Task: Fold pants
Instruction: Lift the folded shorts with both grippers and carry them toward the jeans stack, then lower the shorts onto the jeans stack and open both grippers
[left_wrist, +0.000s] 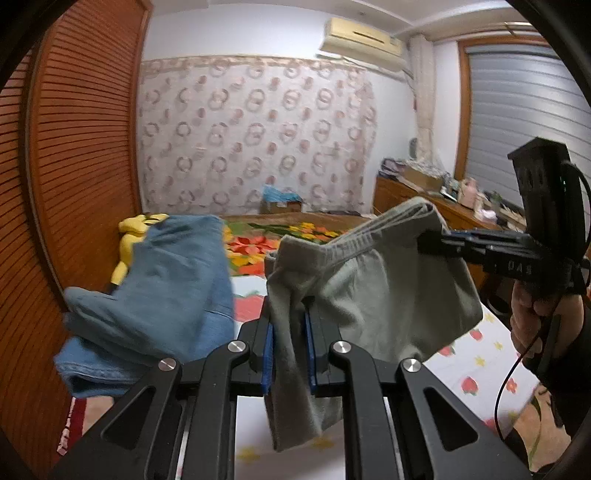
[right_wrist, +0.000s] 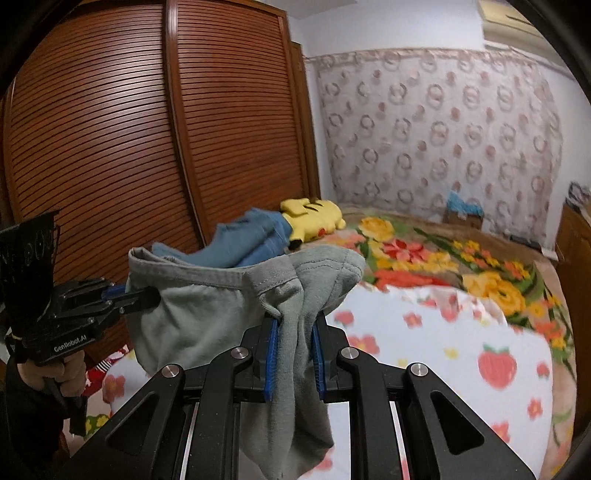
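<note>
Grey pants (left_wrist: 369, 280) hang off the bed (left_wrist: 476, 354), waistband stretched btwn left gripper (left_wrist: 290, 332) & right gripper (right_wrist: 293, 332), both clamped on cloth, legs dangling.

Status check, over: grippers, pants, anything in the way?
Left gripper and right gripper shut on grey pants. Pants held up above the bed. Blue garment behind, apart. Nothing blocking.

A bed (right_wrist: 461, 354) spread with a white strawberry-print sheet carries a floral blanket (right_wrist: 443, 266) toward its far edge. A yellow plush toy (right_wrist: 314, 218) and crumpled blue denim garment (left_wrist: 166, 288) lie along the bed's edge nearest the brown louvred wardrobe doors (right_wrist: 147, 147).
</note>
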